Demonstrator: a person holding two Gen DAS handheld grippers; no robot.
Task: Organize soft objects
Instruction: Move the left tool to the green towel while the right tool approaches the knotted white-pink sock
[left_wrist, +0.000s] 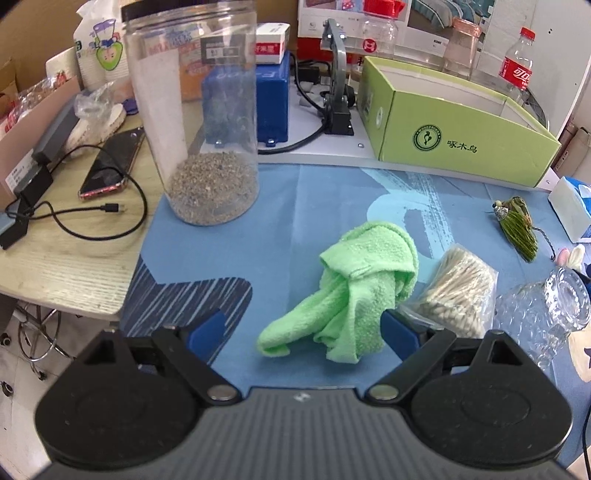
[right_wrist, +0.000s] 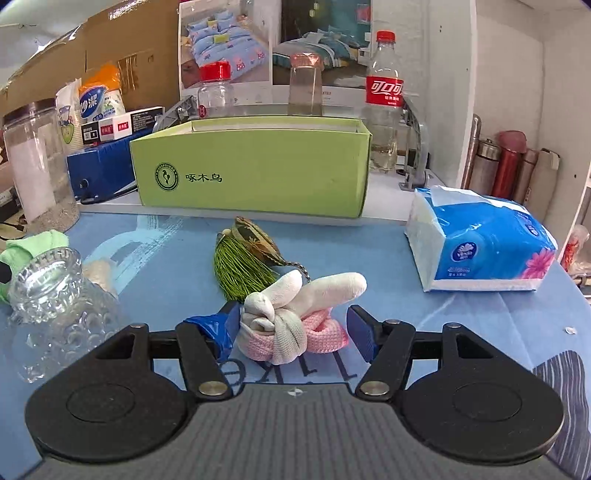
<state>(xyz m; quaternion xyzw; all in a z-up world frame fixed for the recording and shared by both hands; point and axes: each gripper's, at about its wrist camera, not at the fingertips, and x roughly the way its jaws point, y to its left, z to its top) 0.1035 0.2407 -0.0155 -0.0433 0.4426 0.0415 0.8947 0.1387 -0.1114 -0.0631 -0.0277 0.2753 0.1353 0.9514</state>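
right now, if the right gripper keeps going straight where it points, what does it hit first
Most likely the pink and white knotted socks, lying on the blue cloth between its open fingers. The green tassel lies just behind; depth is uncertain.

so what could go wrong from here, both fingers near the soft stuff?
1. The right gripper straddles the knotted socks with a gap on one side; a chain from the green tassel runs close behind and could get dragged along.
2. The glass jar lies right beside that gripper; a sideways swing might knock it.
3. The left gripper is open around the green towel, and the bag of cotton swabs touches the towel, so it may shift.
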